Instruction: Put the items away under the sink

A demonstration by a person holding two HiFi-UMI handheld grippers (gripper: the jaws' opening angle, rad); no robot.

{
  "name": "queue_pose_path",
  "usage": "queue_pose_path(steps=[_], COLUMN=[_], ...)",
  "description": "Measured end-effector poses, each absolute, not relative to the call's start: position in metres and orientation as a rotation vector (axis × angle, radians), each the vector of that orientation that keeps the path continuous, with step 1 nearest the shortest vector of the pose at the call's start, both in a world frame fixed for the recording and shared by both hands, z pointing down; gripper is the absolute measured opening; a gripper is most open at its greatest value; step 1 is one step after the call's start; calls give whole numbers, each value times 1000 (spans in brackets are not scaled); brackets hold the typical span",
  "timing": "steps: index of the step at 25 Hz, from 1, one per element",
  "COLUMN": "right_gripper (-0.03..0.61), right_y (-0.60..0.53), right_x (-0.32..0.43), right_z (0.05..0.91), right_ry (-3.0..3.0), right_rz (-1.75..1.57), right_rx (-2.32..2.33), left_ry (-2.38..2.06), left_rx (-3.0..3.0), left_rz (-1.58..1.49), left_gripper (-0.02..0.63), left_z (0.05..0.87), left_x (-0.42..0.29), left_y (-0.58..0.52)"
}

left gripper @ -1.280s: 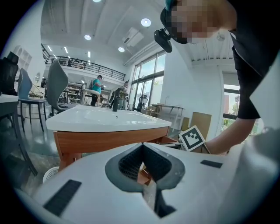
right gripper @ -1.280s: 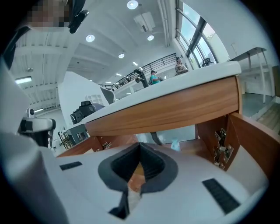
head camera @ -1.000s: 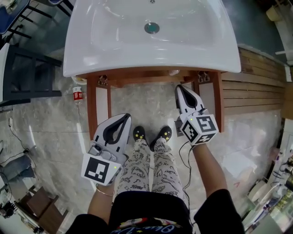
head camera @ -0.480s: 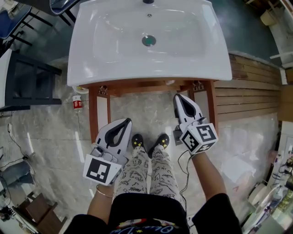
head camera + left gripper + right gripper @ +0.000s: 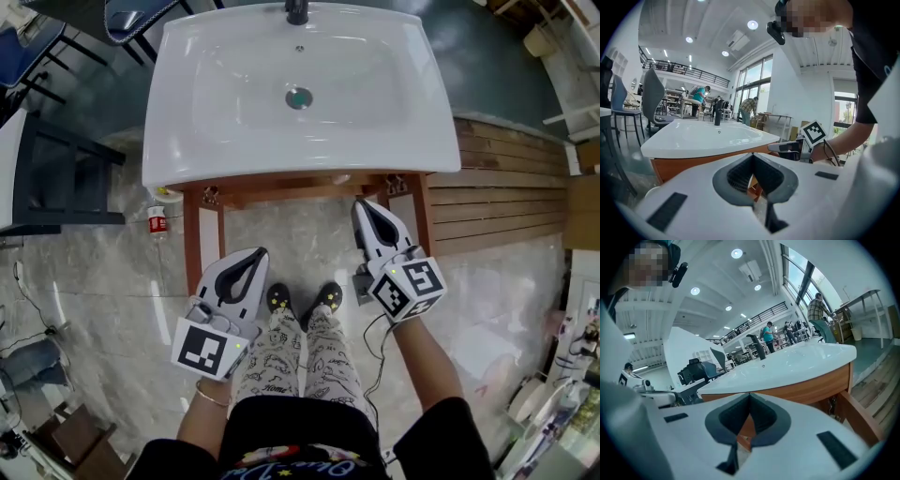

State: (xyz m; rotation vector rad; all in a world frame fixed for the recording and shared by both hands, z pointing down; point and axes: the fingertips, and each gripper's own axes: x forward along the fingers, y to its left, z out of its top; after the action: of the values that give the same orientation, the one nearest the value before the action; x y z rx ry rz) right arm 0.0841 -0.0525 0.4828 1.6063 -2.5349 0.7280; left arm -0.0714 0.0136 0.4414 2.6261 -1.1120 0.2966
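The white sink (image 5: 187, 159) fills the top of the head view, on a wooden cabinet whose two doors (image 5: 191, 244) hang open toward me. My left gripper (image 5: 260, 251) is low in front of the left door, shut and holding nothing. Just below the sink's front edge, by the right door (image 5: 424, 211), my right gripper (image 5: 360, 203) is also shut and empty. In the left gripper view the shut left gripper (image 5: 752, 154) points at the sink's underside (image 5: 693, 161). The right gripper (image 5: 750, 393) faces the wooden front (image 5: 806, 387). A small red-labelled bottle (image 5: 157, 221) stands on the floor left of the cabinet.
A black faucet (image 5: 297, 11) stands at the sink's back. A dark frame stand (image 5: 56, 178) is at the left, and wooden planking (image 5: 506, 187) lies at the right. My feet (image 5: 305, 298) stand on marble floor between the grippers. Under the basin, the cabinet's inside is hidden.
The sink has slid up and away in the head view as I drew back slightly. Both grippers stayed shut, and the right one now sits a little farther below the sink edge.
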Motion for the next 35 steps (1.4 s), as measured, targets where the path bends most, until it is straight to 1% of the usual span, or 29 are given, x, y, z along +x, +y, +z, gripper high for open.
queue_pose_path(steps=[35], right_gripper=[6], right_y=[-22], right_x=[80], right_z=[342], right_ry=[-2644], right_rz=[492], right_rx=[1582], left_ry=[-985], left_rx=[2747], left_rz=[298], left_gripper=[6], left_z=[368], left_x=[-73], left_y=[34])
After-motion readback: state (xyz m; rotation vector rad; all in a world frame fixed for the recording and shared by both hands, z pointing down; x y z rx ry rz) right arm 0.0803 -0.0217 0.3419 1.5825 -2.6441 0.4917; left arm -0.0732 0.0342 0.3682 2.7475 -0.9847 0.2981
